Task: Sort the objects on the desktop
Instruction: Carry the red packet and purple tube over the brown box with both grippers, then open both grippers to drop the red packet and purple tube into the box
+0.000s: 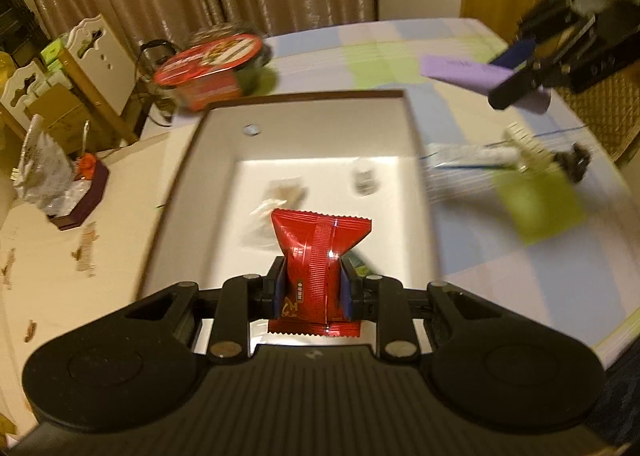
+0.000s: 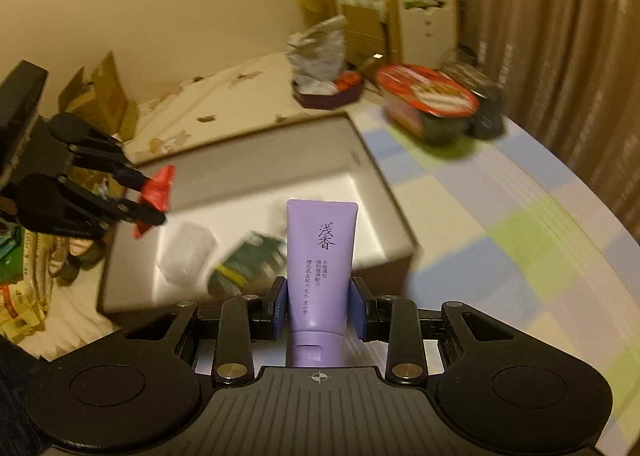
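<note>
My left gripper point(image 1: 314, 290) is shut on a red snack packet point(image 1: 320, 252), held above the near end of a grey open box point(image 1: 192, 160). From the right wrist view the same left gripper point(image 2: 154, 202) and red packet point(image 2: 158, 192) hang over the box's left side point(image 2: 240, 152). My right gripper point(image 2: 319, 306) is shut on a purple tube point(image 2: 322, 256) with dark characters, cap toward the camera, near the box's front corner. In the left wrist view that right gripper point(image 1: 516, 70) carries the purple tube point(image 1: 464, 72) above the checked cloth, right of the box.
Inside the box lie a small jar point(image 1: 364, 178), a clear wrapper point(image 1: 280, 196) and a green packet point(image 2: 250, 262). A red-lidded bowl point(image 1: 212, 64) stands behind the box. A pen and a green note point(image 1: 538, 204) lie on the checked cloth point(image 2: 520, 240). A cluttered purple tray point(image 1: 80, 196) sits left.
</note>
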A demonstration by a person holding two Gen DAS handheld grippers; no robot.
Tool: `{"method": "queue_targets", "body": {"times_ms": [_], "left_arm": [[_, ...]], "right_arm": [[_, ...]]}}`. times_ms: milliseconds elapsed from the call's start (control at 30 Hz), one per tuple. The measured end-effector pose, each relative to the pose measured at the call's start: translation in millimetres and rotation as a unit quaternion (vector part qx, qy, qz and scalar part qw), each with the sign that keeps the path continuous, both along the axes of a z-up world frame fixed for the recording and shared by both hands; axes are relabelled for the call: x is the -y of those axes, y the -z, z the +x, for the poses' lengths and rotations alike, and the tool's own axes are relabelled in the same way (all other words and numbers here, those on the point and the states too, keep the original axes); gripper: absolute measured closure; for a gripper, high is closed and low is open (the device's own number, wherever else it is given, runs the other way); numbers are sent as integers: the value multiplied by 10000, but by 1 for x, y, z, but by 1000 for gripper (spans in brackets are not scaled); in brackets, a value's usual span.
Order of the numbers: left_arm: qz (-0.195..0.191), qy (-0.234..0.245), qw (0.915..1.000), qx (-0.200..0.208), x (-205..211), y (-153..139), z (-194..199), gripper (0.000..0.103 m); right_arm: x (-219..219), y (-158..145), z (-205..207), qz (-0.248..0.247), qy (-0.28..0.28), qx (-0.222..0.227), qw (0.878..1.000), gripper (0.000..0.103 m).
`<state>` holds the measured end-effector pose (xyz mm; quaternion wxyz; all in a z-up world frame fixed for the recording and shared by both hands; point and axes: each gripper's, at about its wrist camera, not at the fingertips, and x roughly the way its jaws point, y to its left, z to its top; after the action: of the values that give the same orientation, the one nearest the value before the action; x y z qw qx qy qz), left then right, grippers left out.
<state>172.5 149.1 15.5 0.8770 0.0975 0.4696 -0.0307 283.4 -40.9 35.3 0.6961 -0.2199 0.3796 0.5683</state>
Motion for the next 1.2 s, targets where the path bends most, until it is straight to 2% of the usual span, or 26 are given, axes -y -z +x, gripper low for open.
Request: {"method": "queue_targets", "body": {"times_ms": [233,467,733,1067,1200], "left_arm": [[204,204,9990,-355,-46,24,17,81],[116,380,9976,-566,-71,52,40,81],[-27,523,9958,-755,-87,76,67,81],[-188,584,9938,-930,-92,98,85,81],[-228,592,9929,-1003,-91,104,90,81]], "right_arm": [[-78,18,-10,-445,-93,39,9990,71],[-121,53,2,-756,721,-239,9942,71],[-143,93,21,-1271,1291,-468,9823,71],[-150,122,24,-1658,1380,-369,9757,71],[-151,123,21,-1730,1272,-198,9765,71]]}}
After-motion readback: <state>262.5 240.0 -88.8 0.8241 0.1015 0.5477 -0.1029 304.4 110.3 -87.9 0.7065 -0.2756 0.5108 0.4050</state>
